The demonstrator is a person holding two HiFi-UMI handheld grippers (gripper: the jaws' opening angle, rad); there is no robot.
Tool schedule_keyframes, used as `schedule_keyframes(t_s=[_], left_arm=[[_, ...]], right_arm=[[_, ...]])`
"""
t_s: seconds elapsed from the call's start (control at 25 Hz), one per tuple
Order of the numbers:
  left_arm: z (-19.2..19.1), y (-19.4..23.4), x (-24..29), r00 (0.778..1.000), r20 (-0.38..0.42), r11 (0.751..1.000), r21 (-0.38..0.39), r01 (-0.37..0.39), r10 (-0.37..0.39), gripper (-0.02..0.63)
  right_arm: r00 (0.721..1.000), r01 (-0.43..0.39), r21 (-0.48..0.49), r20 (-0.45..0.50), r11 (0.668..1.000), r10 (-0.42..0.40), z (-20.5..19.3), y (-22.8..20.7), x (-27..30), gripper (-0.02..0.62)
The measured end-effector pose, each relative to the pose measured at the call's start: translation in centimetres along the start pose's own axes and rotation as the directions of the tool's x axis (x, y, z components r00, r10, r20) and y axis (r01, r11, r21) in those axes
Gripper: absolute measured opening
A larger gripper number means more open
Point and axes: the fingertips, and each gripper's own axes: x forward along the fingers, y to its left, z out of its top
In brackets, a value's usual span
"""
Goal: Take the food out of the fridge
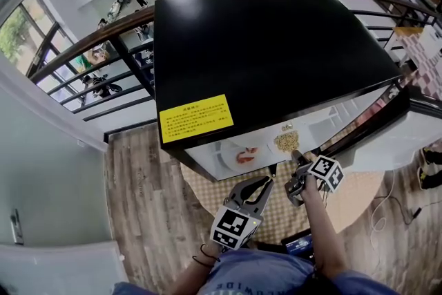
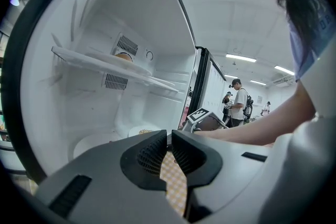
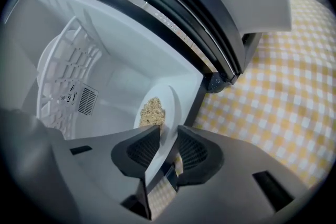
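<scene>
A black mini fridge (image 1: pixel 276 45) stands open on a checked tablecloth (image 1: pixel 349 197). On its floor are a white plate of red food (image 1: pixel 242 155) and a white plate of beige grains (image 1: pixel 286 141). My right gripper (image 1: pixel 295 161) reaches to the fridge's front edge. In the right gripper view the grain plate (image 3: pixel 170 99) has its rim between the jaws of this gripper (image 3: pixel 168 131), and both pads lie against it. My left gripper (image 1: pixel 257 183) hovers in front of the opening, lower left of the right one. Its jaws (image 2: pixel 169 136) are shut on nothing.
The fridge door (image 1: pixel 400 135) swings out to the right. A white wire shelf (image 2: pixel 115 68) spans the inside above the plates. A railing (image 1: pixel 90 45) runs behind the fridge, and a phone (image 1: pixel 298 244) lies near the table's front edge. People stand far off (image 2: pixel 239 99).
</scene>
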Motion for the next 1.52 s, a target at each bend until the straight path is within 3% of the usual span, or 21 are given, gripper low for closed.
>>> schedule_keyframes(t_s=[0.08, 0.4, 0.72, 1.24, 1.52], left_arm=[[-0.1, -0.1, 0.2, 1.000, -0.006, 1.000, -0.001, 0.005, -0.005, 0.023], [-1.3, -0.2, 1.0, 0.999, -0.041, 1.000, -0.013, 0.022, -0.022, 0.025], [-2.9, -1.1, 1.7, 0.993, -0.098, 0.998, -0.031, 0.058, -0.061, 0.091], [-5.0, -1.9, 2.4, 0.985, -0.149, 0.994, -0.075, 0.075, -0.085, 0.141], [-5.7, -1.8, 2.4, 0.982, -0.173, 0.995, -0.082, 0.062, -0.075, 0.161]], right_arm=[[1.000, -0.007, 0.002, -0.004, 1.000, 0.007, -0.2, 0.1, -0.5, 0.083], [0.997, -0.063, 0.123, -0.036, 0.990, 0.068, -1.1, -1.3, -3.2, 0.058], [0.987, -0.154, 0.213, -0.018, 0.965, 0.162, -0.7, -0.6, -6.2, 0.024], [0.983, -0.166, 0.169, -0.044, 0.972, 0.176, -2.1, -1.3, -10.2, 0.022], [0.969, -0.228, 0.195, -0.054, 0.954, 0.242, -2.6, -1.0, -11.9, 0.023]])
